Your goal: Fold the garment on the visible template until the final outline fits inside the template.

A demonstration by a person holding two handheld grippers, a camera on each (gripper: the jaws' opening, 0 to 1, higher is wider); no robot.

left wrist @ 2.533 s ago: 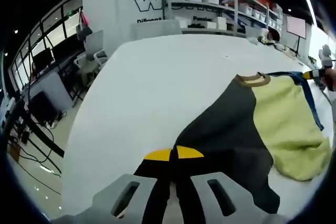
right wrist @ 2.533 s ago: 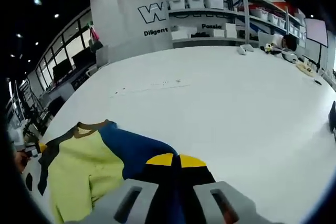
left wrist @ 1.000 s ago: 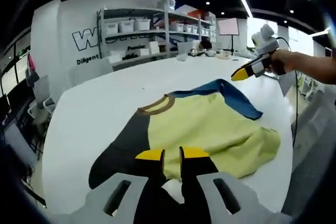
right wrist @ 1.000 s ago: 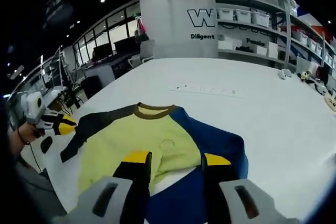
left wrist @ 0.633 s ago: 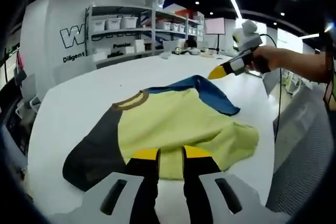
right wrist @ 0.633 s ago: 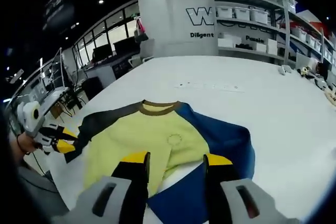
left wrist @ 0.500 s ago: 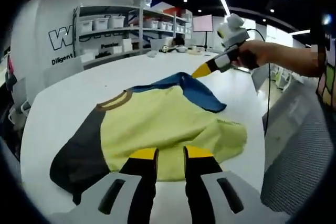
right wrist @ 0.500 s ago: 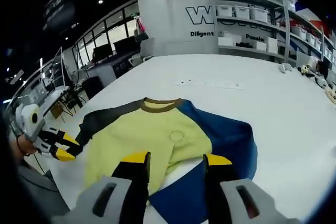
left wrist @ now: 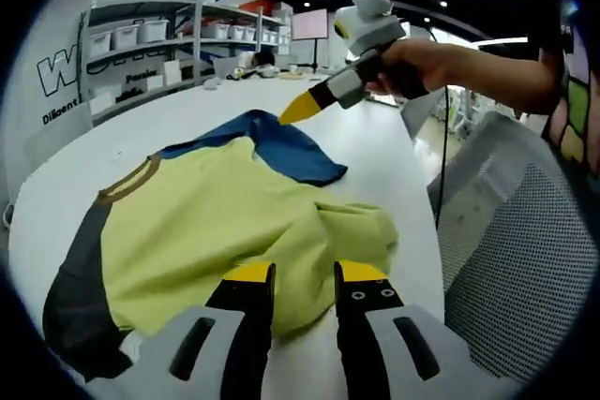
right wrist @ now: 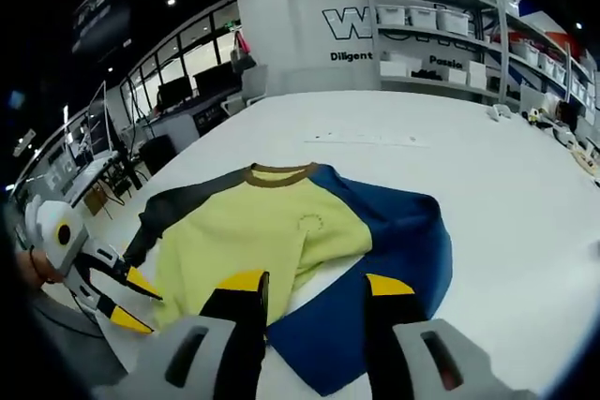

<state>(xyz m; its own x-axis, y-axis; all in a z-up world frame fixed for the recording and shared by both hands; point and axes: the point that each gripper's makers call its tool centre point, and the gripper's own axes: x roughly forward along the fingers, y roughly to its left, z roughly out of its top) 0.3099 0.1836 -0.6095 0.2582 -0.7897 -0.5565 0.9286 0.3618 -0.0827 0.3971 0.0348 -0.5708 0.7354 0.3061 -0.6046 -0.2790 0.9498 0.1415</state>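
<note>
Both grippers [left wrist: 303,274] [right wrist: 316,286] hover, fingers spread; the shirt [right wrist: 309,241] looks limp, best pinched at the hem.

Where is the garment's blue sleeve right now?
In the right gripper view the blue sleeve lies flat on the white table, right of the yellow chest panel, its lower end between the right gripper tips.

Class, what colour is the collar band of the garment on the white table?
Brown, on the yellow-fronted garment's collar band; clearest in the right gripper view.
</note>
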